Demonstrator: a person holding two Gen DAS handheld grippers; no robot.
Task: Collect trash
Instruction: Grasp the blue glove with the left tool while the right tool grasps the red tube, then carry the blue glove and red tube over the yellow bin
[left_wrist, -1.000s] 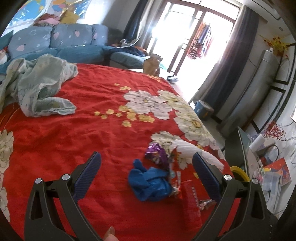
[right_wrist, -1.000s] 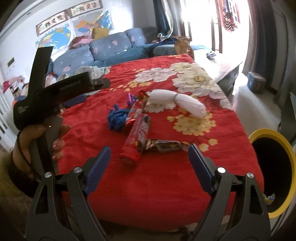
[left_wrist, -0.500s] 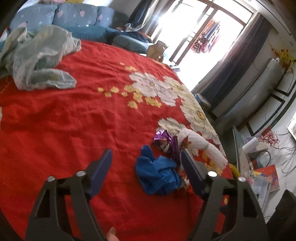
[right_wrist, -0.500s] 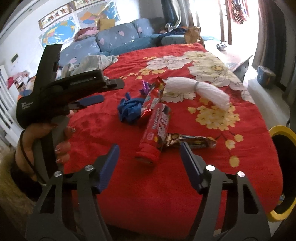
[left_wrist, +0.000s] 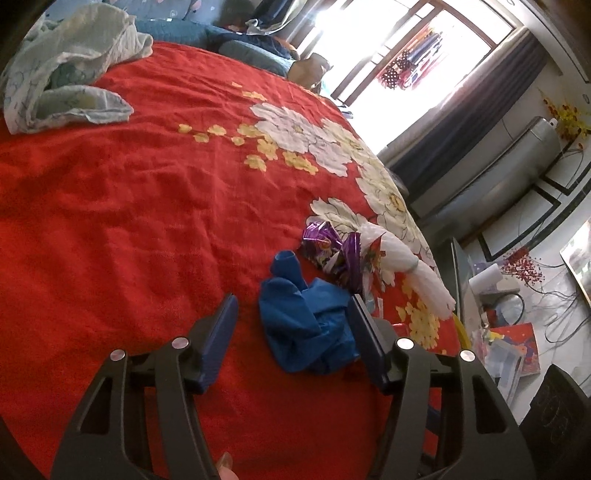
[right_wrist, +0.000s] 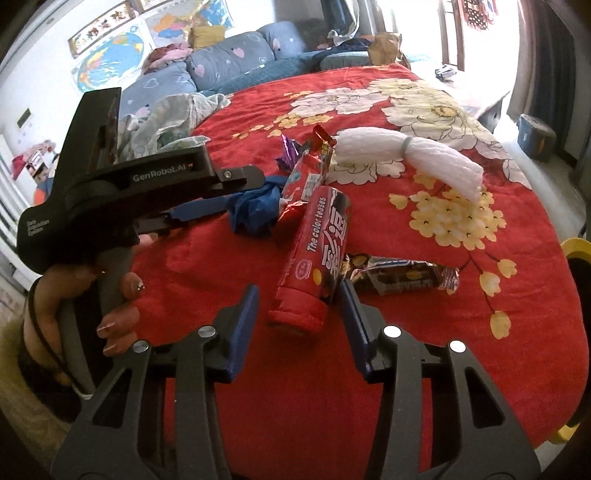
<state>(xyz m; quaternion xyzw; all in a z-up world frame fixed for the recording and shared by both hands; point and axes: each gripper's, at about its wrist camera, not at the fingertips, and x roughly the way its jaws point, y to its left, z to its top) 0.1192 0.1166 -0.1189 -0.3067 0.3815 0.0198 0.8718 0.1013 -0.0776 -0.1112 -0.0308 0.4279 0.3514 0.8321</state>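
A crumpled blue glove (left_wrist: 306, 317) lies on the red flowered bedspread (left_wrist: 129, 221). My left gripper (left_wrist: 291, 306) is open with its fingers on either side of the glove, not closed on it. Behind it lie a purple foil wrapper (left_wrist: 328, 247) and a white foam net roll (left_wrist: 406, 266). My right gripper (right_wrist: 299, 299) is open around the near end of a red candy tube (right_wrist: 317, 258). A dark snack wrapper (right_wrist: 402, 275) lies right of the tube. The glove (right_wrist: 255, 210), the white roll (right_wrist: 406, 155) and the left gripper's body (right_wrist: 122, 192) also show in the right wrist view.
A yellow-rimmed bin (right_wrist: 576, 258) stands off the bed's right edge. A pale crumpled cloth (left_wrist: 70, 70) lies at the far left of the bed. A blue sofa (right_wrist: 229, 62) is behind the bed. Clutter (left_wrist: 506, 343) lies on the floor at right.
Both grippers have moved forward and down. The left gripper's fingers now flank the blue glove, and the right gripper's fingers now flank the red tube. Both have narrowed a little.
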